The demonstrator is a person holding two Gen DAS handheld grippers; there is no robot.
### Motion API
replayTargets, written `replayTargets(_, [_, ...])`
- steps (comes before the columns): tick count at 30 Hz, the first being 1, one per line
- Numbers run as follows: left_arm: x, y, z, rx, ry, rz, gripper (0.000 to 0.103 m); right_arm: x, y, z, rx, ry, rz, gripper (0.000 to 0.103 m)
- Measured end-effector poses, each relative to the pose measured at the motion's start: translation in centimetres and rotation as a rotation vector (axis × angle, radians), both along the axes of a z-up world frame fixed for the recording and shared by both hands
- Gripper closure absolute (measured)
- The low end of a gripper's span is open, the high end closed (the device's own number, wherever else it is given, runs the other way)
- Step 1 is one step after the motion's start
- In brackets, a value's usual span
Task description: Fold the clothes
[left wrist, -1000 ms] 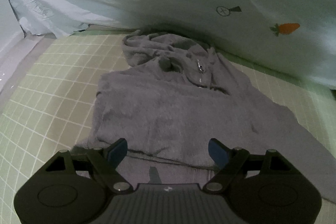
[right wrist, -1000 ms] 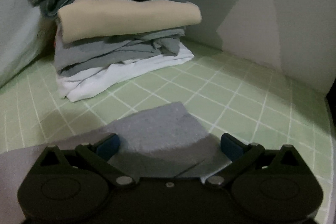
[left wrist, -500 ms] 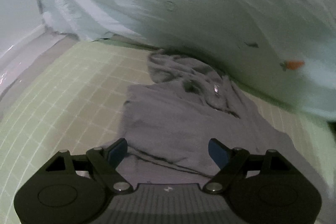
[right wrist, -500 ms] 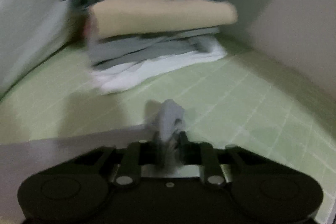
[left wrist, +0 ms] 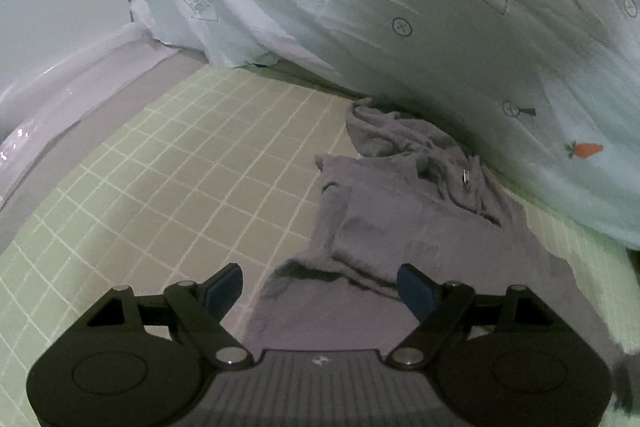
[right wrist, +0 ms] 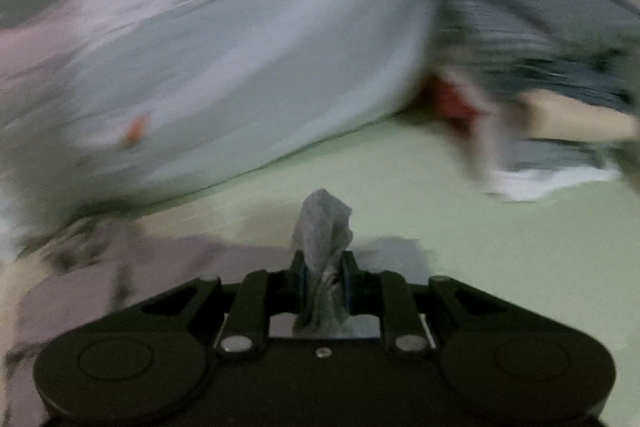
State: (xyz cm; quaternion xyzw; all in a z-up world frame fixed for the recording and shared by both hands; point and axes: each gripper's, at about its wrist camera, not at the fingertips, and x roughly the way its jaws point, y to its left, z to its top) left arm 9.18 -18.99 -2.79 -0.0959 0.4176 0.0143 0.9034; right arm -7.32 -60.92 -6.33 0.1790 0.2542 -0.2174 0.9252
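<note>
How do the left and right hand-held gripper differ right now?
The left hand-held gripper stands wide open with nothing between its blue pads; the right hand-held gripper is shut on a bunched fold of the grey hoodie, its jaws having just closed on it. The left view is sharp and looks over the spread hoodie; the right view is smeared by motion blur. Both are over the green checked sheet.

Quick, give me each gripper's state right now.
Left gripper: open, nothing between its fingers, above the grey hoodie.
Right gripper: closed on a bunched corner of the grey hoodie.
</note>
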Motion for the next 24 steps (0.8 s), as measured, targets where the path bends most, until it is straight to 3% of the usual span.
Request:
replayTargets(5, [-0.2,1.2,0.5,0.022,-0.007,-0.024,0.018,4.8,7.4,1.8,0.112,-0.112,0.189,0.085])
replayTargets(7, [-0.3,1.5,0.5,0.027,-0.007,-0.027,0.018,6.5,10.3,1.8,0.182,-0.143,0.282,0.078])
replayTargets(8, [-0.2,1.6,0.4,0.026,-0.002,-0.025,0.018,7.4,11.5,1.4,0.23,-0.134,0.328,0.064])
replayTargets(9, [-0.2,1.7,0.3,0.025,0.003,-0.023,0.018,8.1,12.4,1.0,0.264,-0.115,0.356,0.041])
replayTargets(11, [-0.1,1.7,0.2,0.014,0.012,-0.02,0.018,9.0,13.5,0.3,0.289,-0.067,0.367,0.019])
replayTargets(14, [0.0,0.9,0.0,0.016,0.014,-0.034,0.018,8.7,13.0,0.0,0.218,-0.047,0.309,0.002])
replayTargets(19, [0.2,-1.7,-1.3,0.012,0.048,-0.073,0.018,5.9,8.6,-1.2,0.167,-0.007,0.163,0.0])
replayTargets(24, [0.5,-5.9,-3.7,0.033,0.103,-0.187,0.018,1.9,4.1,-3.5,0.175,0.061,0.033,0.0])
